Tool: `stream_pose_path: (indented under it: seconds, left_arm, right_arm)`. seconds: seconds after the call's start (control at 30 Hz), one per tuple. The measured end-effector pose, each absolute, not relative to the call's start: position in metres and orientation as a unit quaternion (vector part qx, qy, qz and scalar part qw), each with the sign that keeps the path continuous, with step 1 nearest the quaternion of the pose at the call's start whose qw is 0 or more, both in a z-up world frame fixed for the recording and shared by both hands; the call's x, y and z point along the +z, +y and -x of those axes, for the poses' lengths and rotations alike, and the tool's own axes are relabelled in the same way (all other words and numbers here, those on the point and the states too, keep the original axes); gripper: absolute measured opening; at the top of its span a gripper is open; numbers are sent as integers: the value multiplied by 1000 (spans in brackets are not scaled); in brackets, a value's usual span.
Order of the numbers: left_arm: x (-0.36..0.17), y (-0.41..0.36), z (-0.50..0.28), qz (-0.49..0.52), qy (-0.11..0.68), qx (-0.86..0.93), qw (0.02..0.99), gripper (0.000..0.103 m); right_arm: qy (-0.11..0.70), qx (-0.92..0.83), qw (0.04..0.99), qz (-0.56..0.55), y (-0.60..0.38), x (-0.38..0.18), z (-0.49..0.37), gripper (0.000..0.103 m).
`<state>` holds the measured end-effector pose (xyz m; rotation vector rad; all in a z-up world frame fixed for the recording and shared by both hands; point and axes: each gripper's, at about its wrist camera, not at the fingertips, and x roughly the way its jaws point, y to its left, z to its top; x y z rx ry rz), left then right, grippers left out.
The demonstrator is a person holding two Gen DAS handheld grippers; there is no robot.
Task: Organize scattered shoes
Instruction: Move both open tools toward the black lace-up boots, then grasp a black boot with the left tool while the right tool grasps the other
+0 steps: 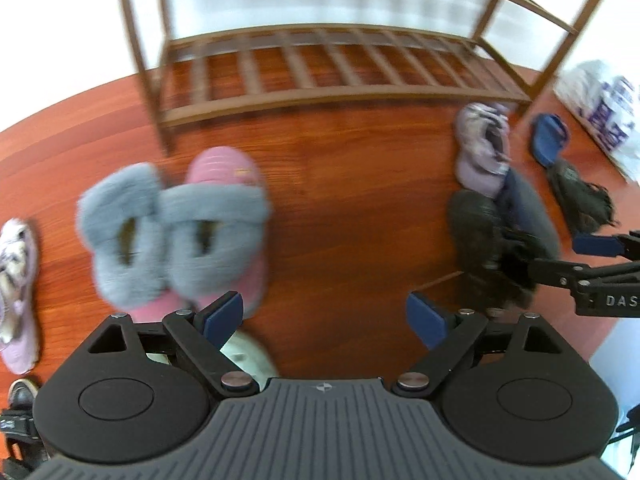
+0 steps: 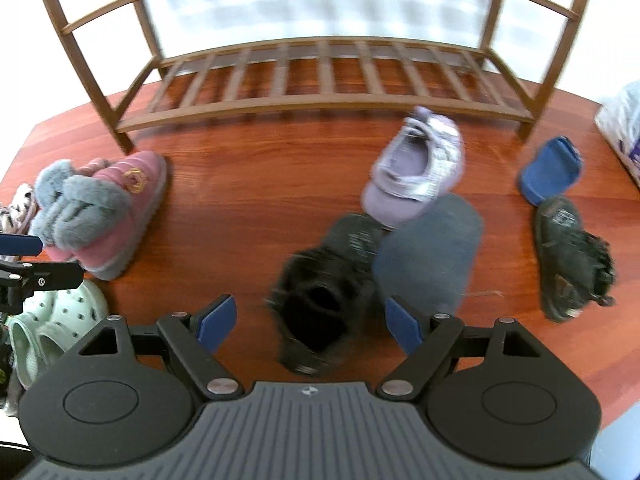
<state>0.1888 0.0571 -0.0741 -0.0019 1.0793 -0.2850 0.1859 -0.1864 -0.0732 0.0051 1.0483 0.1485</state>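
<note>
A pair of pink slippers with grey fur cuffs [image 1: 176, 228] lies on the floor left of centre, just beyond my open, empty left gripper [image 1: 326, 318]; they also show in the right wrist view [image 2: 100, 208]. My right gripper [image 2: 310, 320] is open and empty, with a black furry slipper [image 2: 324, 284] lying between its fingers on the floor. Beside it lie a grey-blue slipper, sole up [image 2: 430, 248], and a lilac sneaker [image 2: 416, 172]. A second black slipper [image 2: 568, 248] and a blue slide [image 2: 550, 170] lie further right. The wooden shoe rack [image 2: 320, 80] stands behind with bare shelves.
Mint-green clogs [image 2: 52, 324] lie at the lower left of the right wrist view. A lilac sneaker [image 1: 16, 292] and a black sandal [image 1: 18, 412] lie at the far left of the left wrist view. A white printed bag [image 1: 604, 112] sits right of the rack.
</note>
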Motion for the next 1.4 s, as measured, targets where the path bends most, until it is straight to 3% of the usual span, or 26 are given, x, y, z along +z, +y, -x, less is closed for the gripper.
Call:
stream_pose_path:
  seconds: [0.23, 0.67, 0.8, 0.93, 1.07, 1.2, 1.4]
  left_arm:
    - [-83, -13, -183, -12, 508, -177, 843, 90]
    - [-119, -73, -198, 9, 516, -166, 840, 84]
    - [-130, -87, -205, -8, 528, -157, 835, 73]
    - [-146, -91, -209, -12, 549, -149, 822, 52]
    - [-153, -90, -209, 1, 557, -142, 819, 46]
    - [-155, -94, -208, 7, 563, -141, 814, 23]
    - [-153, -97, -201, -7, 566, -130, 814, 21]
  right_arm:
    - [502, 31, 864, -7, -248, -79, -176, 86]
    - [508, -49, 860, -22, -366, -107, -178, 87]
    - [508, -69, 858, -30, -393, -116, -184, 87]
    - [506, -87, 857, -47, -418, -125, -193, 87]
    - [505, -101, 856, -51, -433, -132, -203, 87]
    - [510, -95, 853, -50, -442, -140, -215, 89]
    - [519, -84, 850, -24, -444, -155, -238, 89]
